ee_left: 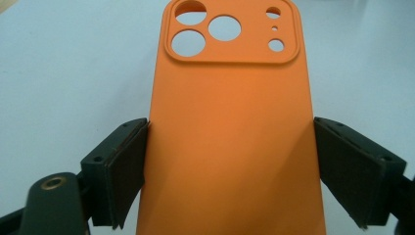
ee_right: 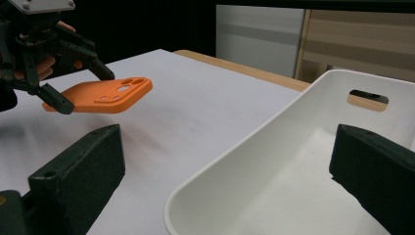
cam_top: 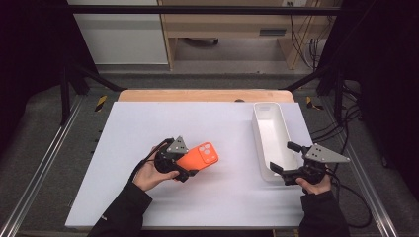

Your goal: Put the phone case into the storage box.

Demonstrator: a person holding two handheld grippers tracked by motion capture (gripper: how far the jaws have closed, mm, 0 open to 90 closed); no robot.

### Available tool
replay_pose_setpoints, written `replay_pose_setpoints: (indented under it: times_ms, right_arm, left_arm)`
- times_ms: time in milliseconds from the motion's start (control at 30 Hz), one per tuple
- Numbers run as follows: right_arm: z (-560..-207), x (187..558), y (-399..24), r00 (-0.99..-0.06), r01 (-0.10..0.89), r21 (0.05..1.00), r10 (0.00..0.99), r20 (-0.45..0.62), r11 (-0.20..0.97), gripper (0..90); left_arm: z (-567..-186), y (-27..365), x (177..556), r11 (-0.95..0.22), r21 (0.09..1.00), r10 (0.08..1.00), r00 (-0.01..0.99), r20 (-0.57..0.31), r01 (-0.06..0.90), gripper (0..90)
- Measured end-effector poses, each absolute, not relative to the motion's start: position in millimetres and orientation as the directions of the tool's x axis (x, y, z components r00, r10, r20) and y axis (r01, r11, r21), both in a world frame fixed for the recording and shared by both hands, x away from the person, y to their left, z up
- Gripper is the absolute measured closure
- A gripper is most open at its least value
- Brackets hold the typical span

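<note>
The left tongs (ee_left: 230, 171) clamp the orange phone case (ee_left: 230, 127) by its long edges; the right tongs (ee_right: 230, 181) stand apart.

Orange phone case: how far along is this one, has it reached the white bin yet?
Done: the left gripper has clamped the orange phone case across its sides, and the right gripper view shows it lifted off the table. In hand: the case is in the air, left of the white bin, which looks empty. The right gripper is open at the bin's near end. Left, probably: carrying the case over and releasing it.
</note>
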State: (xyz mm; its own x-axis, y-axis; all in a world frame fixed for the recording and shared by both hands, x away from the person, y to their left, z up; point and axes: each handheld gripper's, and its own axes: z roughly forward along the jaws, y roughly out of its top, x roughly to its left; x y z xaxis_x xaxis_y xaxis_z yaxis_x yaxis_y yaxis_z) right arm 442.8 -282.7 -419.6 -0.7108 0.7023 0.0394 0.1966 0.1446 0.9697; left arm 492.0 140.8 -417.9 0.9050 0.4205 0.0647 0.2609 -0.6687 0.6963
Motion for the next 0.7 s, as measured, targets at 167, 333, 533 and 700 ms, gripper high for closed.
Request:
replay_pose_setpoints:
  times_ms: [167, 333, 533, 700]
  right_arm:
    - [-417.7, 441.7, -280.7, -0.718, 0.192, 0.970, 0.695, 0.035, 0.150, 0.5]
    - [-414.9, 440.4, -276.3, -0.732, 0.178, 0.971, 0.681, 0.020, 0.162, 0.5]
    - [-412.9, 439.3, -270.3, -0.750, 0.169, 0.968, 0.661, 0.005, 0.184, 0.5]
    - [-410.6, 437.7, -264.3, -0.768, 0.157, 0.967, 0.641, -0.008, 0.200, 0.5]
  left_arm:
    - [-415.2, 144.2, 486.0, -0.665, 0.703, 0.417, 0.906, 0.070, 0.252, 15.6]
    - [-413.4, 147.0, 479.2, -0.668, 0.704, 0.410, 0.909, 0.077, 0.241, 15.6]
    - [-411.4, 147.7, 473.8, -0.667, 0.708, 0.399, 0.914, 0.079, 0.230, 15.6]
    - [-410.4, 143.5, 469.4, -0.675, 0.707, 0.378, 0.922, 0.083, 0.212, 15.6]
